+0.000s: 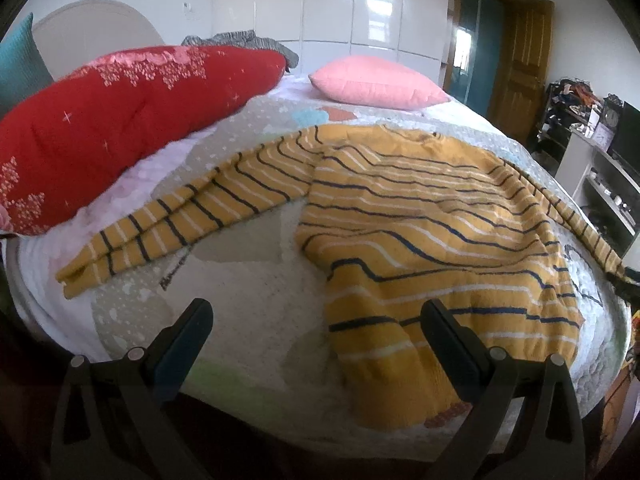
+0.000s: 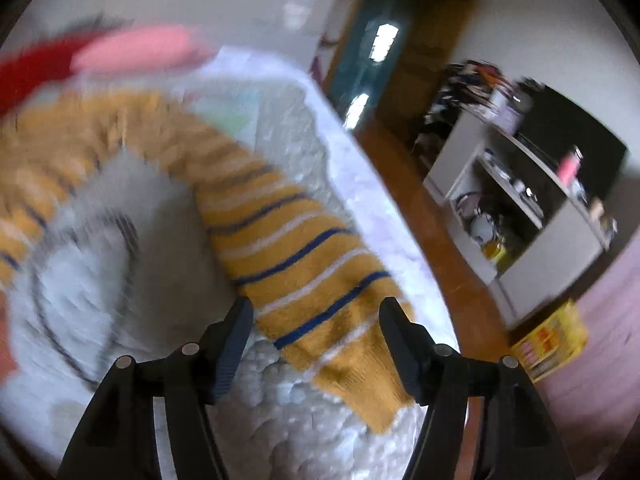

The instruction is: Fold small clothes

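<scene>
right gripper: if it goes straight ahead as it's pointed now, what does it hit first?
Probably the cuff end of the striped sleeve: it lies between the open jaws of the right gripper, on the bedspread. The frame is blurred, so the height above the cloth is unclear.

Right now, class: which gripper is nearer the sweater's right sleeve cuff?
Right. The right gripper has its open fingers either side of the cuff; the left gripper sits by the sweater's hem.
</scene>
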